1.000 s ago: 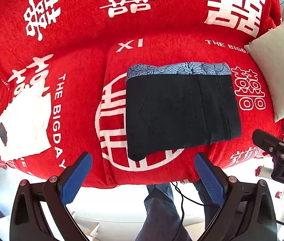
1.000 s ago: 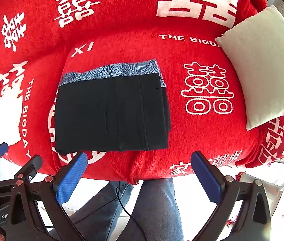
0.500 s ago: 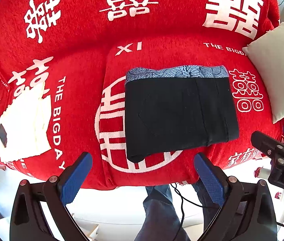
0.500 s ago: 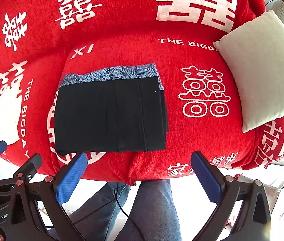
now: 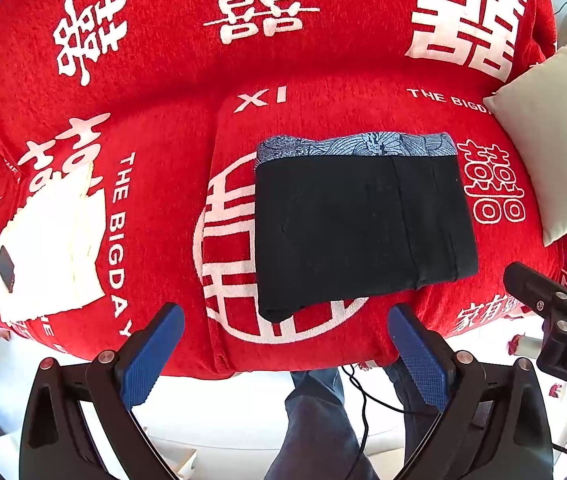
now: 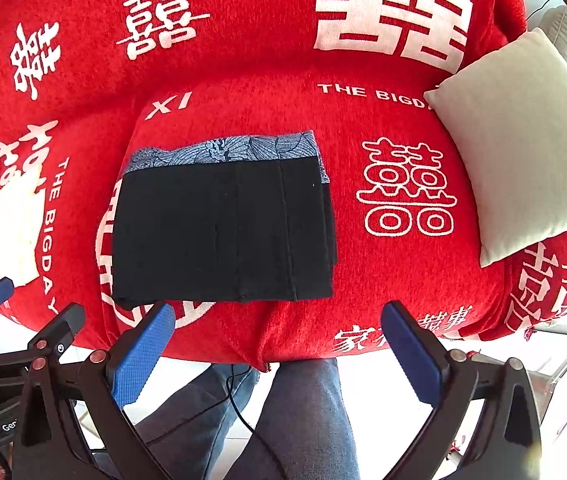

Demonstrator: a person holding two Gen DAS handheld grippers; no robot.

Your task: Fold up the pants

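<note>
The black pants [image 5: 359, 228] lie folded into a flat rectangle on the red sofa seat, with a blue-grey patterned band along the far edge. They also show in the right wrist view [image 6: 223, 232]. My left gripper [image 5: 283, 356] is open and empty, held in front of the seat's front edge, below the pants. My right gripper [image 6: 279, 356] is open and empty, also off the front edge, just right of the left one. Neither touches the pants.
A red sofa cover [image 5: 323, 60] with white characters spans the seat and back. A cream cushion [image 6: 523, 148] leans at the right. A white folded cloth [image 5: 51, 248] with a dark tag lies at the left. The person's jeans-clad legs [image 6: 307, 420] and a cable are below.
Both grippers have drawn slightly back from the sofa; the pants sit a little farther away. The pants have not moved and both grippers stay open.
</note>
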